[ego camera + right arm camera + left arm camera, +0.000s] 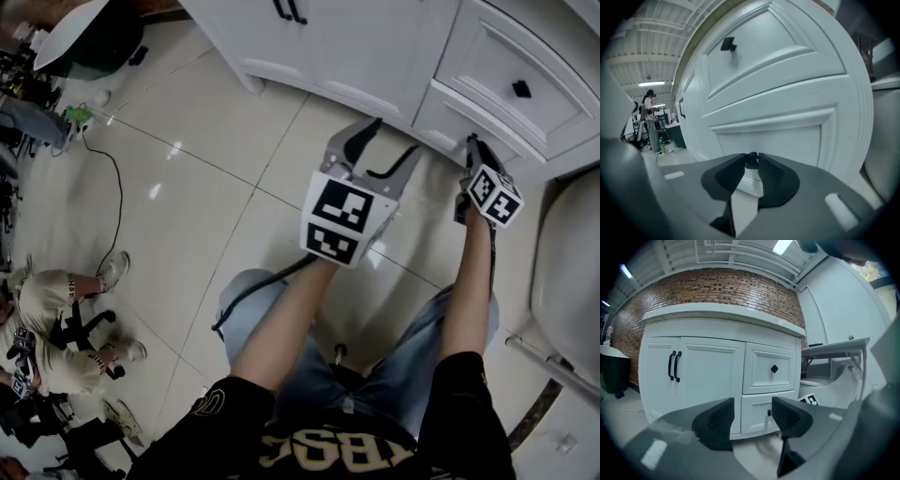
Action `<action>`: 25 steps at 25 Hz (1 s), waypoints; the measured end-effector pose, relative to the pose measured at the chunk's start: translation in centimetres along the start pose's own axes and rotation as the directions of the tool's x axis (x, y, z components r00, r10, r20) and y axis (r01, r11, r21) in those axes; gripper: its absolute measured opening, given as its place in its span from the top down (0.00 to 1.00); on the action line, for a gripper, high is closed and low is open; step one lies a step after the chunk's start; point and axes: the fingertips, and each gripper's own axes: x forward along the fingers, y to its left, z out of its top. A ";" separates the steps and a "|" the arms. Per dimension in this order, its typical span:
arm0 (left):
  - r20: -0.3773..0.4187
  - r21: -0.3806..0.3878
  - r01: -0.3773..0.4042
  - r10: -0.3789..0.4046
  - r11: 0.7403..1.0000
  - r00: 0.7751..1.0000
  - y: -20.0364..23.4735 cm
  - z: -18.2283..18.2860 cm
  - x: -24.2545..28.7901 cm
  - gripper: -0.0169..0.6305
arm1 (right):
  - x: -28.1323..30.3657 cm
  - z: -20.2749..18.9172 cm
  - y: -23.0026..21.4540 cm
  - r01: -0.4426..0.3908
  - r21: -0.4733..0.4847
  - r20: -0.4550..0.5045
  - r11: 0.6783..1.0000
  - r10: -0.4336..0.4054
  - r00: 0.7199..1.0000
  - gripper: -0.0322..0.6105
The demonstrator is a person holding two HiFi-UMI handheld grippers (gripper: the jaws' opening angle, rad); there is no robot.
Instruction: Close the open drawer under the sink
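Note:
The white vanity's lower drawer [459, 117] stands about flush with the upper drawer [520, 66] above it. My right gripper [472, 145] is up against the lower drawer front. In the right gripper view the lower drawer front [783, 140] fills the frame, and my right gripper [751, 163] is shut with the small black drawer knob [750, 160] pinched at its tips. My left gripper [386, 145] hovers over the floor tiles a short way from the cabinet. In its own view my left gripper [752, 416] is open and holds nothing; the lower drawer [754, 411] shows through the gap.
Left of the drawers are two cabinet doors with black handles [674, 365]. A white toilet [572, 272] stands close on the right. A black cable [112, 187] runs over the tiles at the left, near another person's shoes [112, 272]. A person [649, 117] stands far off.

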 end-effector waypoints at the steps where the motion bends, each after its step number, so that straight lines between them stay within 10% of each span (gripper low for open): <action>1: -0.004 0.007 0.012 -0.012 1.000 1.000 -0.6 -0.1 0.0 0.59 | 0.0 0.0 -0.4 0.003 -0.017 0.003 1.000 -0.003 1.000 0.83; 9: -0.001 0.061 0.029 -0.029 0.998 1.000 -1.2 0.8 -1.0 0.59 | 0.3 0.5 0.3 0.028 0.008 0.027 1.000 -0.028 0.999 0.82; 15: 0.008 0.103 0.028 -0.029 0.994 1.000 -1.1 1.0 -1.8 0.59 | -1.7 1.1 3.1 -0.155 0.225 0.088 0.962 0.138 0.986 0.81; 25: 0.078 0.077 0.017 -0.023 0.997 0.997 -2.6 3.0 -2.7 0.59 | -12.3 5.5 10.4 -0.208 -0.166 0.123 0.964 0.229 0.965 0.81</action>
